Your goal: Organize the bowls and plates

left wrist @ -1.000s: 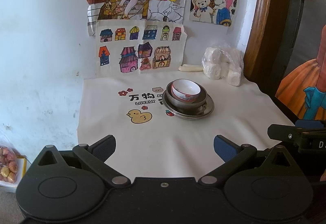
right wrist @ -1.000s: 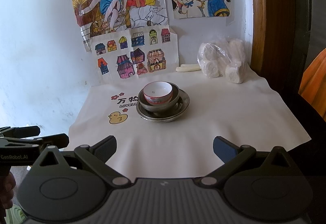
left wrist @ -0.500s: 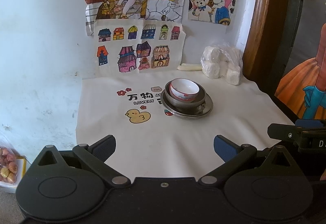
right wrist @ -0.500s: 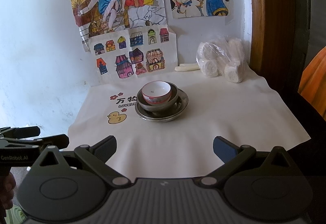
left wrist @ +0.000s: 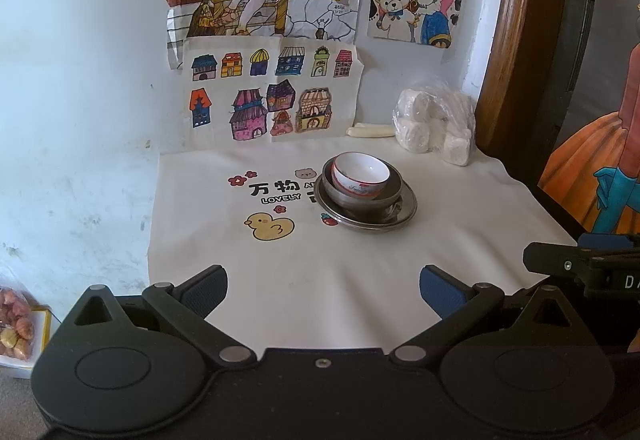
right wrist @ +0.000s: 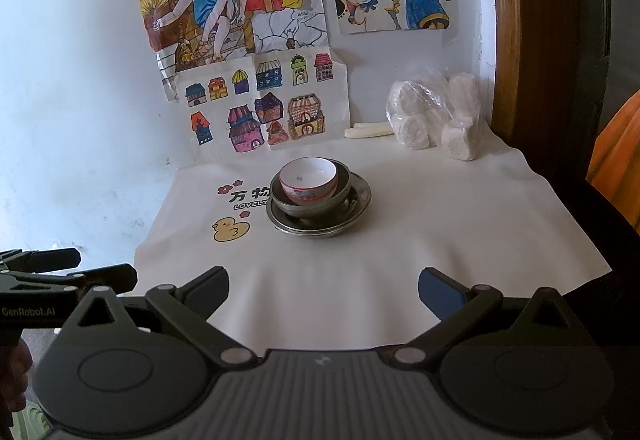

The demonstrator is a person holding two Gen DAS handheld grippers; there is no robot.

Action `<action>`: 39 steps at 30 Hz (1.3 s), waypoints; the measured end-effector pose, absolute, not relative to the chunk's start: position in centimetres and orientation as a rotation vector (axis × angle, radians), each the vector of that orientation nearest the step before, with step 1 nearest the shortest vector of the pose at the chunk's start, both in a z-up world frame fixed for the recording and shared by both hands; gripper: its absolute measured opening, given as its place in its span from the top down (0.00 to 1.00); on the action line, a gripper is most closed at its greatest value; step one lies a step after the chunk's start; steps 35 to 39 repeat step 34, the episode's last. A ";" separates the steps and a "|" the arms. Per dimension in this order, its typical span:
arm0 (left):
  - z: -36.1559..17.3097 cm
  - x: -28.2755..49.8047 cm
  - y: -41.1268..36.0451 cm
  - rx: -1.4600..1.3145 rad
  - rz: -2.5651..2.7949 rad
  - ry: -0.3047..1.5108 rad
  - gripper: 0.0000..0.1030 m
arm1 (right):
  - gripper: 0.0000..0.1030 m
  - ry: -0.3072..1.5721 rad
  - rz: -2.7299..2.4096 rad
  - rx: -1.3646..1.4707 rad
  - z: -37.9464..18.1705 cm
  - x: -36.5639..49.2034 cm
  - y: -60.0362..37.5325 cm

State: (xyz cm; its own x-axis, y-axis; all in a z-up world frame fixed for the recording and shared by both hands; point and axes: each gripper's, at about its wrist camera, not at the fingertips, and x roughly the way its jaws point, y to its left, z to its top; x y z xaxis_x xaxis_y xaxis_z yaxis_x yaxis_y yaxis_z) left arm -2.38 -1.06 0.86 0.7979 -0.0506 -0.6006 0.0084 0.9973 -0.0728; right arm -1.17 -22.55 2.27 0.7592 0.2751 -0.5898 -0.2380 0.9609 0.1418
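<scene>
A white bowl with a red band (left wrist: 360,176) (right wrist: 308,180) sits inside a dark metal bowl (left wrist: 390,196) (right wrist: 340,196), which rests on a metal plate (left wrist: 402,214) (right wrist: 358,210) on the white cloth. My left gripper (left wrist: 323,290) is open over the cloth's near edge, well short of the stack, with nothing between its fingers. My right gripper (right wrist: 323,290) is open too, equally far back and empty. Each gripper shows at the other view's edge.
A plastic bag of white rolls (left wrist: 436,124) (right wrist: 436,116) and a white stick (left wrist: 370,131) lie at the back by the wall. A wooden frame (left wrist: 516,40) rises on the right. Drawings cover the wall. A snack packet (left wrist: 16,324) lies low at left.
Both grippers have drawn back a little from the stack, staying open. The bowls and plate have not moved.
</scene>
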 end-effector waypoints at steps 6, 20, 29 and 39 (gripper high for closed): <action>0.8 -2.5 -1.2 -0.069 -0.039 0.643 0.01 | 0.00 0.650 0.274 0.062 2.3 -1.2 -22.5; 0.6 -2.3 -1.4 -0.083 -0.047 0.653 0.01 | 0.00 0.663 0.268 0.065 2.3 -0.7 -22.5; 0.3 -1.3 -1.5 -0.088 -0.040 0.669 0.01 | 0.00 0.685 0.271 0.072 1.8 0.3 -22.6; 0.0 -0.4 -1.8 -0.090 -0.029 0.684 0.01 | 0.00 0.705 0.273 0.080 1.3 1.5 -22.9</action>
